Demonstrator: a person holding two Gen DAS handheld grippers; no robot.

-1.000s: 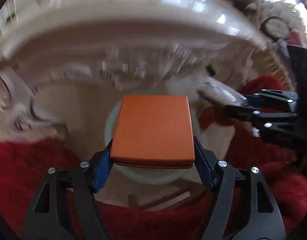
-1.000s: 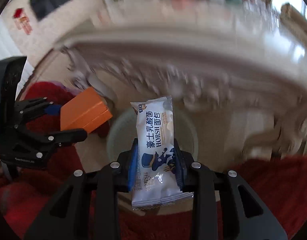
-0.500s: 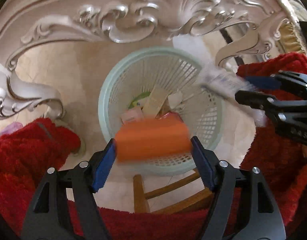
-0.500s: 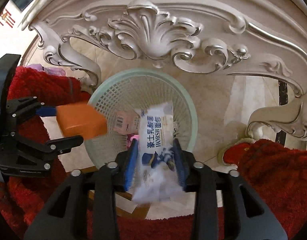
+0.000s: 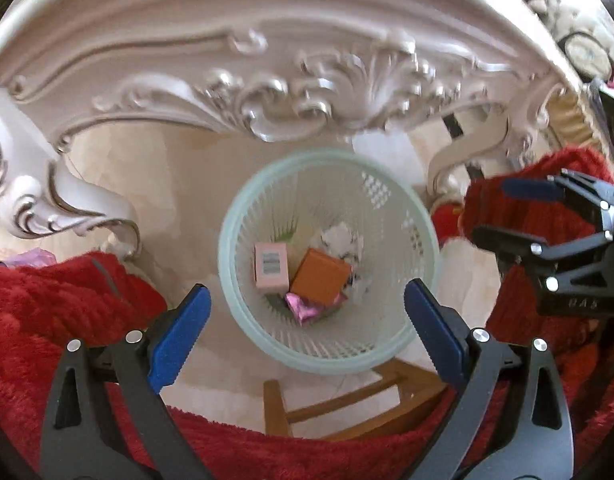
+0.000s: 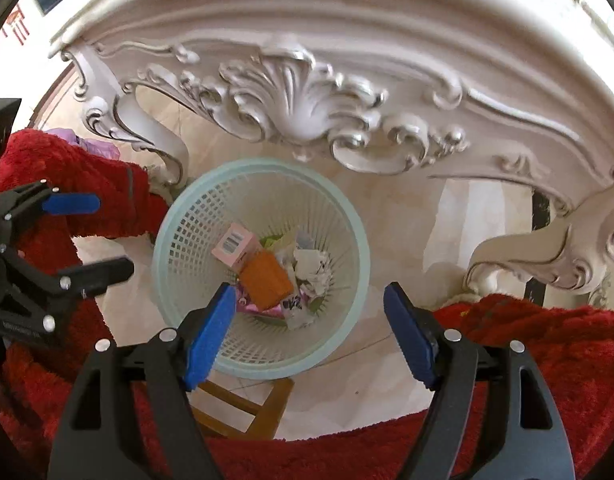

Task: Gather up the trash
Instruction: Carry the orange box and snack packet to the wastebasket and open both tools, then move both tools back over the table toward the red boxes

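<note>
A pale green mesh waste basket (image 5: 391,354) stands on the floor below both grippers; it also shows in the right wrist view (image 6: 355,280). Inside lie an orange box (image 5: 321,277) (image 6: 266,279), a pink box (image 5: 271,266) (image 6: 235,245), a pink foil wrapper (image 5: 303,307), crumpled white paper (image 5: 341,238) (image 6: 313,268) and a white snack packet (image 6: 295,308). My left gripper (image 5: 305,326) is open and empty above the basket. My right gripper (image 6: 307,330) is open and empty above it too, and shows at the right of the left wrist view (image 5: 507,210).
An ornate white carved table (image 5: 291,92) (image 6: 303,96) arches over the far side of the basket, with curled legs (image 5: 71,204) (image 6: 547,252) at each side. Red fluffy cloth (image 5: 47,292) (image 6: 547,352) flanks the basket. A wooden stool frame (image 5: 347,404) (image 6: 251,408) lies under it.
Both grippers opened. The orange box dropped from my left gripper and the white snack packet from my right; both now lie in the basket.
</note>
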